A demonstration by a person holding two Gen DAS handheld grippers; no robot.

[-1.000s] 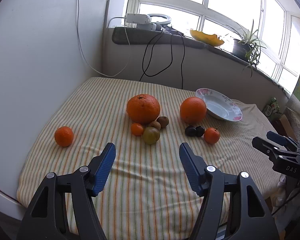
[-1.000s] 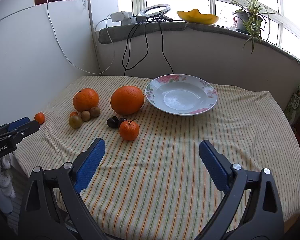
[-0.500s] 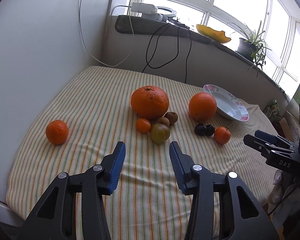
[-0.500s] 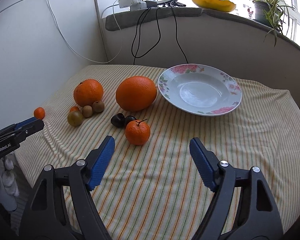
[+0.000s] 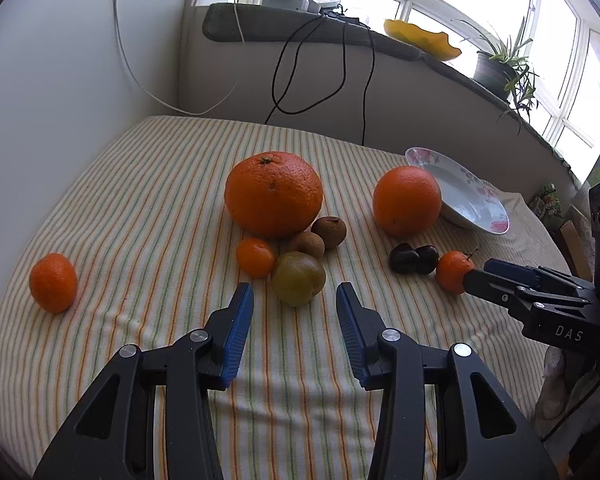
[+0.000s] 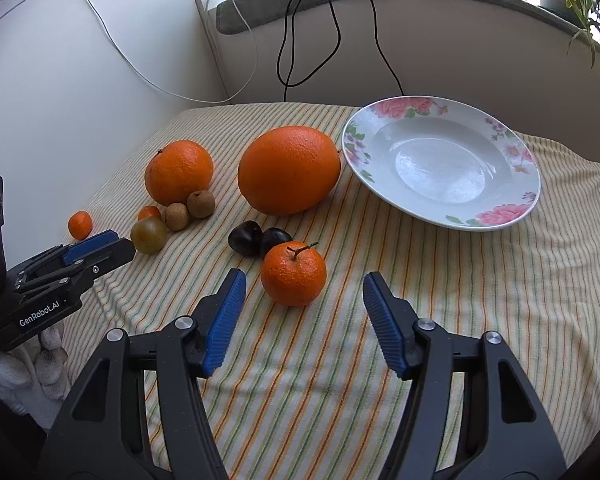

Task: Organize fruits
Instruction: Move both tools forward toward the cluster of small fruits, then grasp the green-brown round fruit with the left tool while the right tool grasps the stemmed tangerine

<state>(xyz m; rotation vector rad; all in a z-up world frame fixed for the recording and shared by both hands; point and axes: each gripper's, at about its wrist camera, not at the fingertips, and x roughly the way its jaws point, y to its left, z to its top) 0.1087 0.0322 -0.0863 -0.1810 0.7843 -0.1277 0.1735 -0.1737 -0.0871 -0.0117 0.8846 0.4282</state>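
L tongs (image 5: 295, 300) sit partly open, nothing between the blue pads (image 5: 236, 336); the green-yellow plum (image 5: 298, 283) lies just ahead of the tips, about centred on the gap, not touched. Just beyond it, a bit left of the L tongs' line, is a small tangerine (image 5: 255, 257), w/ two brown round fruits (image 5: 329, 232) behind the plum and a big orange (image 5: 274, 194) further ahead – all in one tight cluster. A lone mandarin (image 5: 53, 282) rests well off to the left of the L tongs, near the cloth edge.

R tongs (image 6: 303, 294) are wider apart and closing, nothing gripped. The stemmed mandarin (image 6: 293, 274) sits just ahead of the tips, slightly left of the gap's middle – pads not on it. Two dark plums (image 6: 258, 238) lie right behind it, nearly touching it, and a second big orange (image 6: 289, 170) is further ahead. The flowered plate (image 6: 512, 210) is ahead and to the right of the R tongs, empty, its near-left rim close beside that orange.

Everything rests on the striped cloth (image 6: 440, 312). In the R view the L tongs show at far left, near the plum.
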